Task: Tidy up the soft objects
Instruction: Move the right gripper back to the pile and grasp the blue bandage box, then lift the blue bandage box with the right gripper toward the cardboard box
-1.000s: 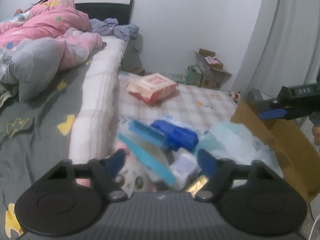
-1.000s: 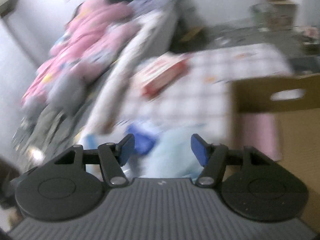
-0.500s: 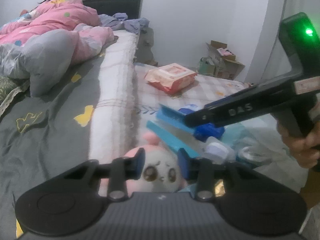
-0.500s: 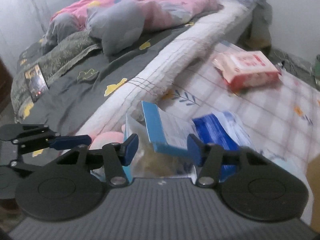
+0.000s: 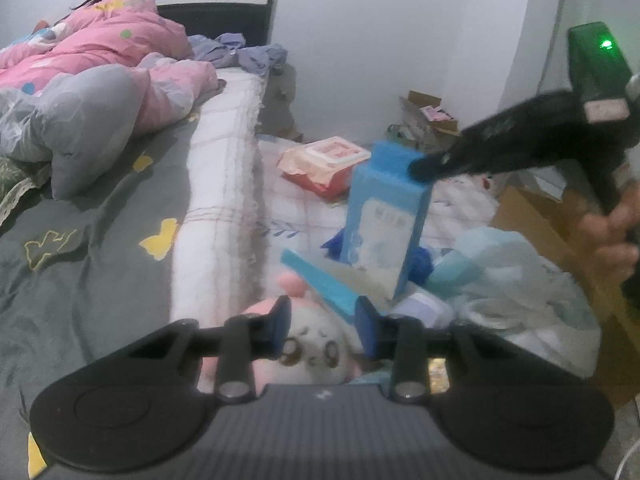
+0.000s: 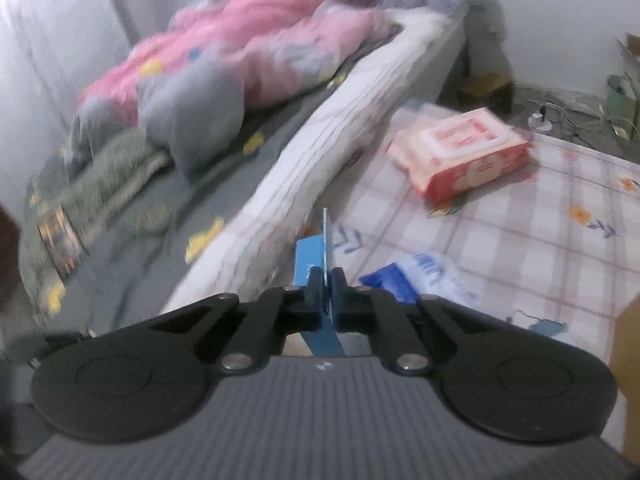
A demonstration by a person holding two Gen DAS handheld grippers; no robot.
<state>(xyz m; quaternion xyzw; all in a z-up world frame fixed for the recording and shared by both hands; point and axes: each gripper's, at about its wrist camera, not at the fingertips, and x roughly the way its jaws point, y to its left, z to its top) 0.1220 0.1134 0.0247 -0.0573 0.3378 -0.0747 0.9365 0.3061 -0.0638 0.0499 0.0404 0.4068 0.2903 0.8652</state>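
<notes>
My left gripper (image 5: pixel 322 326) is shut on a pink and white plush toy (image 5: pixel 310 354), its blue pads pressing both sides of the head. My right gripper (image 6: pixel 325 292) is shut on the top flap of a light blue pack (image 6: pixel 316 268). In the left wrist view that pack (image 5: pixel 384 222) hangs lifted above the pile, with my right gripper (image 5: pixel 424 168) pinching its top corner. A second light blue pack (image 5: pixel 320 280) and a dark blue pack (image 6: pixel 416 278) lie below it on the checked mat.
A pink wet-wipe pack (image 6: pixel 464 158) lies farther back on the checked mat (image 6: pixel 540 240). The bed with a grey sheet (image 5: pixel 92 232) and pink quilt (image 5: pixel 100 60) is at left. A cardboard box (image 5: pixel 532 216) and pale plastic bags (image 5: pixel 516 276) are at right.
My right gripper closed on the light blue pack and lifted it upright off the pile. My left gripper stays shut on the plush toy, which sits a little higher.
</notes>
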